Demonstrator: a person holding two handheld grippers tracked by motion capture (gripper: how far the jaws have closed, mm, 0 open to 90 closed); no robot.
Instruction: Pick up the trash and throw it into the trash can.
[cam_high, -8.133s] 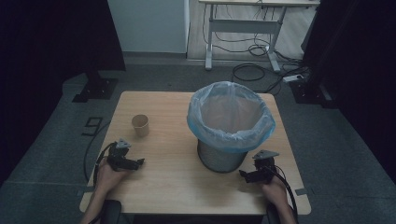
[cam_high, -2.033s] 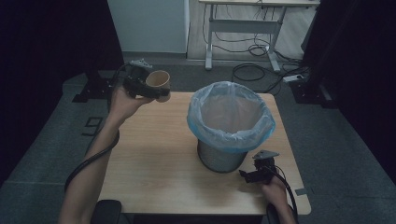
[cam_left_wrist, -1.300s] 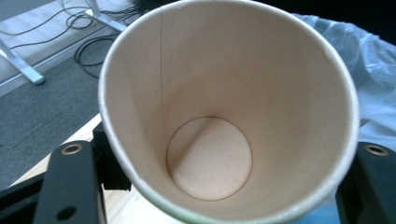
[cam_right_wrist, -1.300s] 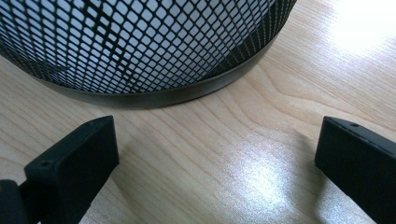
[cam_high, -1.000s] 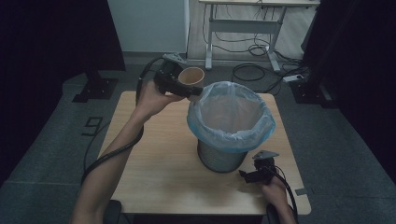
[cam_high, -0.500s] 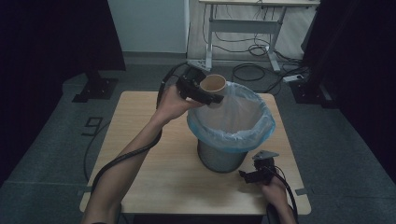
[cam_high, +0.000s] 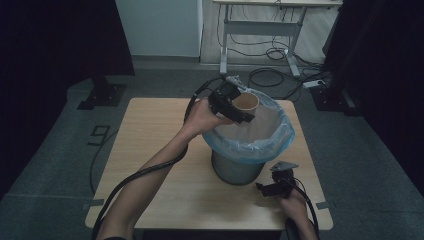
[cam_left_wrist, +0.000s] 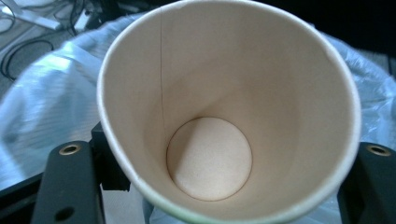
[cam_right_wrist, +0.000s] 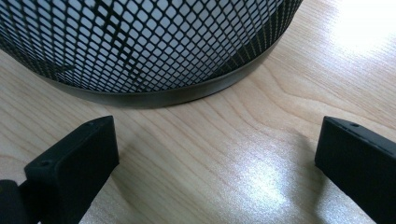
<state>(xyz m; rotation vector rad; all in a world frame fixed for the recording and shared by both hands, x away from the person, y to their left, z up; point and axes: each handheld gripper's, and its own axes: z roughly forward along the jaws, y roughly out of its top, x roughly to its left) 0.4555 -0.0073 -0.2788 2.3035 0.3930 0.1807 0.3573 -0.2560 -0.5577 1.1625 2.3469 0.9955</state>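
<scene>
Overhead, a tan paper cup (cam_high: 246, 101) was held by the left gripper (cam_high: 239, 111) at about eleven o'clock over the rim of the mesh bin (cam_high: 237, 167), above its pale blue bag liner (cam_high: 272, 142). Between the closed-in jaws the cup (cam_left_wrist: 229, 112) was seen empty, with a white rim, a side seam and a round base. The right gripper (cam_high: 267, 188) was rested on the wooden table (cam_high: 150, 130) at the bin's five o'clock, its jaws spread wide, nothing held.

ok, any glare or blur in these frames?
Right gripper view: bright glare patches on the wooden table, mesh bin sharp. Left gripper view: paper cup sharp, blue liner bag behind it soft. High view: dim overall, surroundings nearly black.
</scene>
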